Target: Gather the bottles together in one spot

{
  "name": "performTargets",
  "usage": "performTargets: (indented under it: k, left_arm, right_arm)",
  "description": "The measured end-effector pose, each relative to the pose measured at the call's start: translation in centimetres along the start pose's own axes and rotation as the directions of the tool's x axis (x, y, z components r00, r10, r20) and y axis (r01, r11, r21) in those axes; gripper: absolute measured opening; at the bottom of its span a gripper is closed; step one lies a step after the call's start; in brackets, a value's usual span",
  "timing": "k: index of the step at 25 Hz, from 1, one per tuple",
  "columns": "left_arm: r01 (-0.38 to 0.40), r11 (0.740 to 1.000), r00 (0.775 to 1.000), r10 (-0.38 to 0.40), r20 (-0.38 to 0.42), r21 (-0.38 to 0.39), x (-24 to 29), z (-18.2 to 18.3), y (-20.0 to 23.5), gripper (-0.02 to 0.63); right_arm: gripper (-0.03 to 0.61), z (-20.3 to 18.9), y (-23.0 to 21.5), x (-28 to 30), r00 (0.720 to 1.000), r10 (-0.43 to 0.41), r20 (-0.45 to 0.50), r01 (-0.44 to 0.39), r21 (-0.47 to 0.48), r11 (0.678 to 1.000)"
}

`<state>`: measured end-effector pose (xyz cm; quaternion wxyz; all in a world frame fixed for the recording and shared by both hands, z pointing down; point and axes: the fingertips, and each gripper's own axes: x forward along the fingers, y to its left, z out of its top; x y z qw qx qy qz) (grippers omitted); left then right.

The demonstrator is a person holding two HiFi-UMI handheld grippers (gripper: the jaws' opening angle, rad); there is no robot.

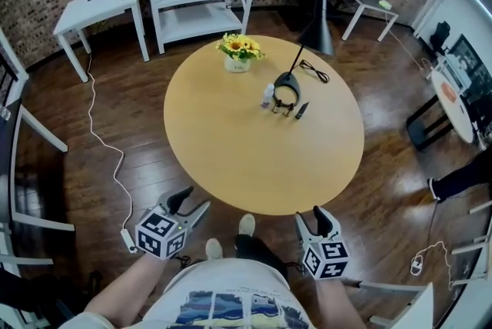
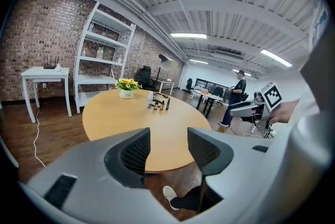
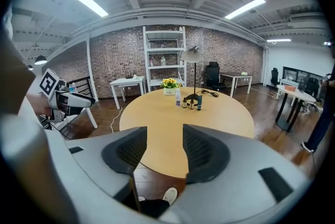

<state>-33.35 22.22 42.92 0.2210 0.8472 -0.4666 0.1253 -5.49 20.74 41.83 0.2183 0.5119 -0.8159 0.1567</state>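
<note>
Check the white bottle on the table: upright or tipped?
Upright. The white bottle stands on its base on the table, cap uppermost, in the right gripper view.

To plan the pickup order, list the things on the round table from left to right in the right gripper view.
Flower pot, white bottle, first small dark bottle, second small dark bottle, dark tube.

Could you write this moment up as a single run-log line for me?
left gripper: open, empty | right gripper: open, empty | bottles: grouped by lamp base, far side of table
</note>
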Motion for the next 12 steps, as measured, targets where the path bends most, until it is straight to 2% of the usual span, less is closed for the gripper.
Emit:
performTargets:
  k: [12]
  left_arm:
    - [-0.002,1.0,1.0,0.002,0.019,0.016,-1.1,0.3,1.0,0.199]
  right_arm:
    - [0.233,0.5,1.4,0.8,1.0,0.015,-0.022,-0.016,-0.031,0.999]
